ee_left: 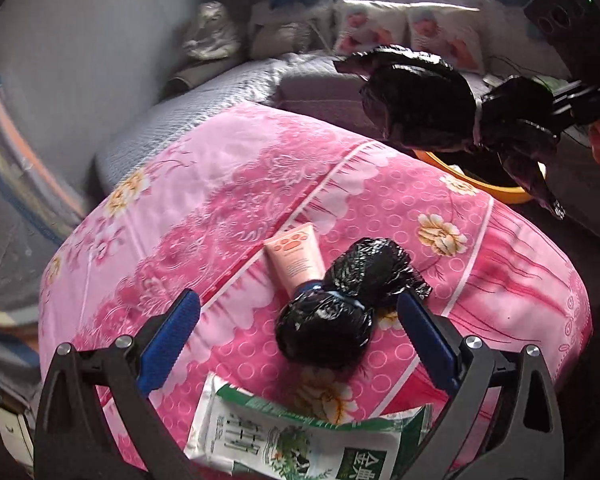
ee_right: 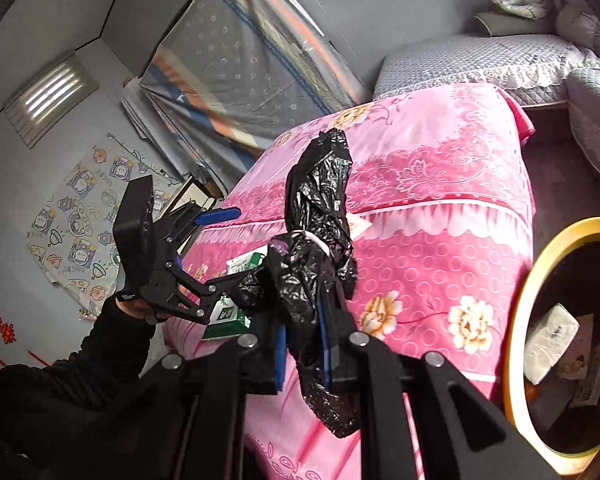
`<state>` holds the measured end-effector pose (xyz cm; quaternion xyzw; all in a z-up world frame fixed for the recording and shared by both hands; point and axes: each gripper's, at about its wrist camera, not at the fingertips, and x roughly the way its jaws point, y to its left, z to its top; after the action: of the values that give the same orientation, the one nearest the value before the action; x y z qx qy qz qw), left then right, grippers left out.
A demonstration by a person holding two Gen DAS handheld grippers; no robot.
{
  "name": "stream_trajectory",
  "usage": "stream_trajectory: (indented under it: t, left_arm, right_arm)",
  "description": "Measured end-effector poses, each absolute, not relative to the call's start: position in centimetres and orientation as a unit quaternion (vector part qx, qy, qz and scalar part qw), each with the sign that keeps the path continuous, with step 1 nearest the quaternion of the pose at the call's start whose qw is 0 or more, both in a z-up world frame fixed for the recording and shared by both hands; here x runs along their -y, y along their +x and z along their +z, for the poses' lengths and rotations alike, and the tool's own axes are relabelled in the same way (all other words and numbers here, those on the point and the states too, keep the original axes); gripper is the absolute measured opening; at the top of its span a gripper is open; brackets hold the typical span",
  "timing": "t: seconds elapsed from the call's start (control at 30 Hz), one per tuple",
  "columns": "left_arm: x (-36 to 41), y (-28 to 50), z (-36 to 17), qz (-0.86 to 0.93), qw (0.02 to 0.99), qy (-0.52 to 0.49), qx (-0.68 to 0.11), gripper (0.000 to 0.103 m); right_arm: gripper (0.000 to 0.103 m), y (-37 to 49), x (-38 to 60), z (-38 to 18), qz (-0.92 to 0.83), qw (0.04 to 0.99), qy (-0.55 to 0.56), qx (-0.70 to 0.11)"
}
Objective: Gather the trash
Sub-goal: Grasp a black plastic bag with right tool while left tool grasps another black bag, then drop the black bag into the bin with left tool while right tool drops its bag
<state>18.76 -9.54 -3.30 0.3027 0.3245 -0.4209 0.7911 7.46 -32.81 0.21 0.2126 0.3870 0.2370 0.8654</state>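
Note:
In the left wrist view my left gripper (ee_left: 300, 312) stands open over a pink floral cloth (ee_left: 204, 208). A black tied plastic bag (ee_left: 340, 304) lies between its blue fingers (ee_left: 172, 332), nearer the right one, and the pads do not press on it. A pink tube (ee_left: 296, 256) lies just beyond that bag, and a green and white packet (ee_left: 296, 440) lies in front of it. My right gripper (ee_right: 302, 340) is shut on a second black bag (ee_right: 316, 240), which it holds above the cloth. From the left wrist that held bag (ee_left: 440, 108) hangs near the yellow bin (ee_left: 496, 192).
The yellow-rimmed bin (ee_right: 516, 320) with a black liner stands right of the cloth-covered table and holds a tissue pack (ee_right: 548, 340) and other waste. A grey quilted sofa (ee_right: 460, 60) runs behind. A folded mattress (ee_right: 236, 64) leans on the wall. A dark-sleeved arm (ee_right: 100, 340) holds the left gripper (ee_right: 236, 248).

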Motion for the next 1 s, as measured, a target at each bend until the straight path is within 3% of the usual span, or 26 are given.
stream_trajectory:
  t: [0.17,0.27,0.4,0.5,0.57,0.8,1.0]
  left_arm:
    - [12.6,20.8,-6.4,-0.447,0.732,0.354,-0.374,0.092]
    - [13.0,21.6,-8.2,-0.442,0.710,0.361,-0.413,0.061]
    - [13.0,21.2,-8.8,-0.443,0.704,0.369,-0.416,0.059]
    - [13.0,20.9,-8.7,-0.439,0.708,0.368,-0.414,0.042]
    - [12.5,20.7,-7.7,-0.446,0.715,0.346,-0.412,0.035]
    - [11.8,17.1,-0.3,-0.409,0.796,0.288,-0.342,0.034]
    - [13.3,14.9,3.1,-0.310,0.861,0.262,-0.308,0.035]
  right_arm:
    - [0.012,7.1,34.0,-0.1,0.230,0.868,0.218,-0.383]
    - [0.012,7.0,34.5,-0.3,0.227,0.868,0.221,-0.383]
    - [0.012,7.2,34.7,-0.3,0.224,0.868,0.229,-0.379]
    - [0.012,6.7,34.4,0.0,0.221,0.869,0.229,-0.378]
    - [0.012,6.4,34.4,0.2,0.219,0.871,0.228,-0.376]
    - [0.012,6.1,35.2,1.1,0.197,0.881,0.233,-0.362]
    - [0.012,5.9,36.9,2.1,0.166,0.894,0.246,-0.336]
